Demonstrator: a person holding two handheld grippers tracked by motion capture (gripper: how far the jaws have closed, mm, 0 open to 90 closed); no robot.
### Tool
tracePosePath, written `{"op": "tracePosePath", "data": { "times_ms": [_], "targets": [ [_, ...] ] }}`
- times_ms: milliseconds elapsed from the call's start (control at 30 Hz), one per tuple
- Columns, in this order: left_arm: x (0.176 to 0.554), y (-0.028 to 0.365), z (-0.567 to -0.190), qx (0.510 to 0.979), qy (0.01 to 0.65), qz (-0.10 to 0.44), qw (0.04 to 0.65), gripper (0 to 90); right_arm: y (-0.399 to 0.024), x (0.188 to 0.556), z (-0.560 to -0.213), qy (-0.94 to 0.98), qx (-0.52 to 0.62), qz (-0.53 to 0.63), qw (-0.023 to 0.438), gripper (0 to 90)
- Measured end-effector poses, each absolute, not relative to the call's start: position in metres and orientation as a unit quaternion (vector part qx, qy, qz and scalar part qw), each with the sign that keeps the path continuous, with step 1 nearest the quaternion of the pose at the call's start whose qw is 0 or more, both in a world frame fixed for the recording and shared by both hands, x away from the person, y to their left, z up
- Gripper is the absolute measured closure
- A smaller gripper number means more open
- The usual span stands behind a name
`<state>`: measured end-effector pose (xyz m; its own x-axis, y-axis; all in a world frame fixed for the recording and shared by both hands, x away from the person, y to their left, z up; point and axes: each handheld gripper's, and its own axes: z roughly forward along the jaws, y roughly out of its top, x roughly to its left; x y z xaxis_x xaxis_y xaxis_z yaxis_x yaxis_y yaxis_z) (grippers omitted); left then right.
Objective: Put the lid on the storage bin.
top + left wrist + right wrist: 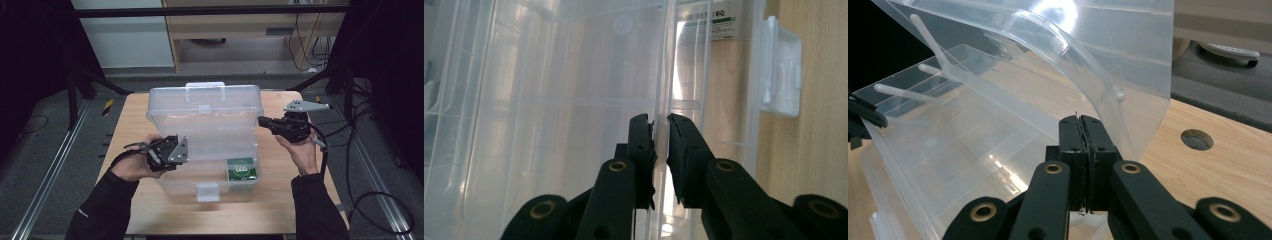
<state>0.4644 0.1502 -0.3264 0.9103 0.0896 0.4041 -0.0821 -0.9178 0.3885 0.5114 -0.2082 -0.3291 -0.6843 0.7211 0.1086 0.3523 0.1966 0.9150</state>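
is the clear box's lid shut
No, the lid stands raised behind the open clear box, with a green packet visible inside.

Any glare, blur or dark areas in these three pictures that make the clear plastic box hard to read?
High view: dark surroundings, the clear box evenly lit and fairly sharp. Left gripper view: backlit walls wash out to white, edges soft. Right gripper view: a bright glare spot on the lid; the near jaws look sharp.

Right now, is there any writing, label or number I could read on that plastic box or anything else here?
Nothing reads clearly.
Sticker label on the clear plastic storage box: a green bar and lines of small print, too blurred to read.
Green packet inside the box: a white mark on its face, too small to read.
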Motion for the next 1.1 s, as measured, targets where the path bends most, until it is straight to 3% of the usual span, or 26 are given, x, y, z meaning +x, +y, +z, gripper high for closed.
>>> {"op": "tracePosePath", "data": {
  "times_ms": [233, 500, 1100],
  "targets": [
    [0.4681, 0.1506, -0.3297, 0.946, 0.018, 0.19, 0.261, 66.4, -0.2073, 0.5101, -0.3288, 0.757, 0.356, 0.521, 0.172, 87.9],
    [0.4679, 0.1504, -0.3312, 0.926, 0.052, 0.17, 0.334, 58.5, -0.207, 0.5092, -0.3287, 0.758, 0.359, 0.518, 0.17, 88.5],
    [0.4643, 0.1457, -0.3354, 0.889, 0.124, 0.149, 0.415, 57.5, -0.2131, 0.5066, -0.3349, 0.757, 0.371, 0.513, 0.16, 89.2]
  ]
}}
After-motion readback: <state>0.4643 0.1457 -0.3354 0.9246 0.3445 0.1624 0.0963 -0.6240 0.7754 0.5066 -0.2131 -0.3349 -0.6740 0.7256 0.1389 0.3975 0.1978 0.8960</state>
